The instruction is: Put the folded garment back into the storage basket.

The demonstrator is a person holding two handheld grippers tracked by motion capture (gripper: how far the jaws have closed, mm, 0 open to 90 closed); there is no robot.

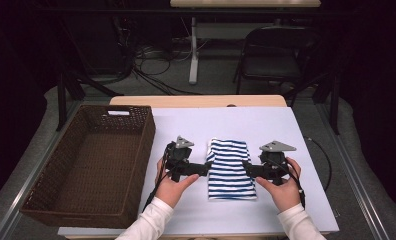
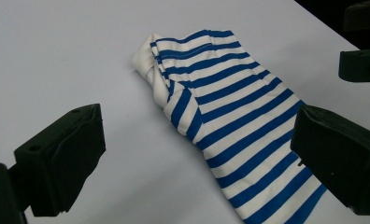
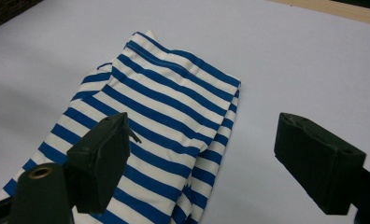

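One folded cloth (image 1: 229, 169), soft cotton-like fabric with blue and white stripes, lies flat on the pale lavender table cover (image 1: 266, 125), roughly rectangular with layered, slightly rumpled edges. The left gripper (image 1: 202, 169) sits at its left edge and the right gripper (image 1: 248, 169) at its right edge, each held by one hand. Both grippers' blocky matte black jaws stand spread wide, pinching nothing. The high view adds one dark brown woven basket (image 1: 51, 172), rectangular, beside the cover's left edge, plus a black chair (image 1: 273, 55) beyond the table. The gripper views reveal the cloth's stitched hem and stacked folds up close.
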